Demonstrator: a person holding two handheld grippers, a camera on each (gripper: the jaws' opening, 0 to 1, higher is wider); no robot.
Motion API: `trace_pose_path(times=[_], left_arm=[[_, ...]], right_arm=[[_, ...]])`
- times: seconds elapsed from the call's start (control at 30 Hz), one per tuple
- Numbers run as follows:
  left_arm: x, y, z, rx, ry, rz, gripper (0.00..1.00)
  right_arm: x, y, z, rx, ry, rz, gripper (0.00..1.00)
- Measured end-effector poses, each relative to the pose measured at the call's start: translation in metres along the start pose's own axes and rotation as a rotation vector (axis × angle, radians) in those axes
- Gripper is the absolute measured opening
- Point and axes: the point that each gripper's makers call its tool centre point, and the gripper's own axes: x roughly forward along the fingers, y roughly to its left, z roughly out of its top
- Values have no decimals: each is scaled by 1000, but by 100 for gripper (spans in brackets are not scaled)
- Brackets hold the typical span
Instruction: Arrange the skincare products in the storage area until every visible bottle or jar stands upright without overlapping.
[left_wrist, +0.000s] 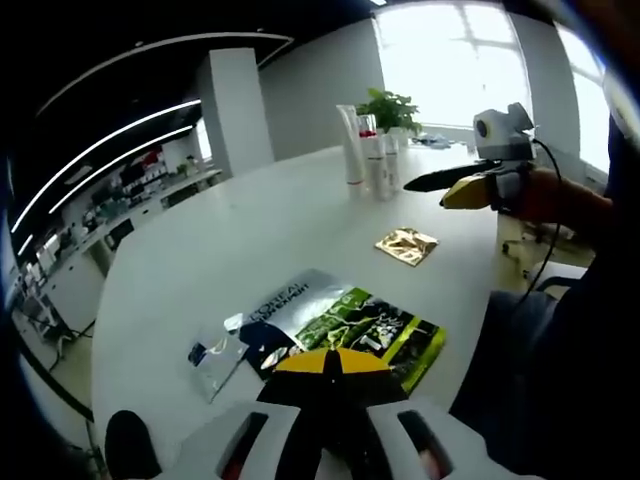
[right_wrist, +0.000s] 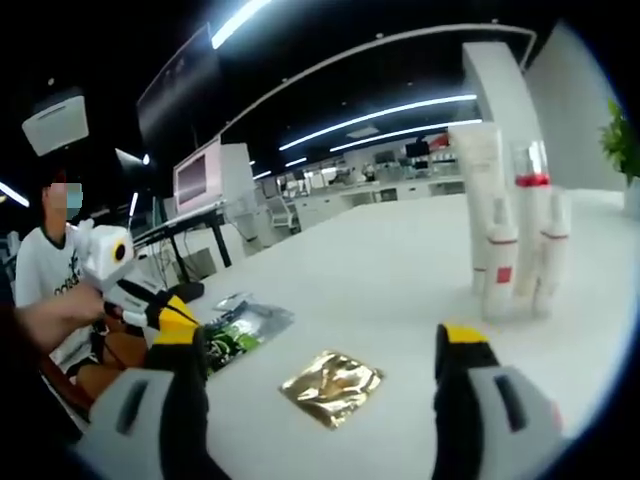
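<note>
Several white skincare tubes (left_wrist: 366, 150) stand upright in a tight group at the far side of the white table (left_wrist: 250, 230); in the right gripper view the tubes (right_wrist: 510, 235) rise at the right. A gold sachet (left_wrist: 406, 245) lies flat mid-table, and the same sachet (right_wrist: 332, 388) sits just beyond my right gripper (right_wrist: 320, 340), whose jaws are wide open and empty. Silver and green sachets (left_wrist: 345, 325) lie overlapped at the near edge. My left gripper (left_wrist: 330, 362) hovers over them, yellow tips together. The right gripper (left_wrist: 465, 188) hangs in the air near the tubes.
A potted plant (left_wrist: 390, 105) stands behind the tubes by the window. A small silver-blue packet (left_wrist: 215, 355) lies left of the green sachets. The left gripper (right_wrist: 160, 305), held in a person's hand, is beside the green sachet (right_wrist: 235, 332). Desks and a monitor (right_wrist: 198, 175) stand beyond.
</note>
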Motion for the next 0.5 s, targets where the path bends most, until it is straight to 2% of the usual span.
trace_pose_path(times=[0.2, 0.3, 0.4, 0.5], left_arm=[[1, 6, 2, 4, 1, 14, 0], [2, 18, 6, 9, 1, 55, 0], [3, 22, 13, 8, -16, 54, 0], [7, 26, 12, 10, -1, 55, 0]], right_arm=[[2, 7, 0, 0, 2, 16, 94], [3, 10, -1, -1, 8, 23, 93], [2, 11, -1, -2, 12, 24, 93], [0, 12, 1, 14, 7, 30, 93]])
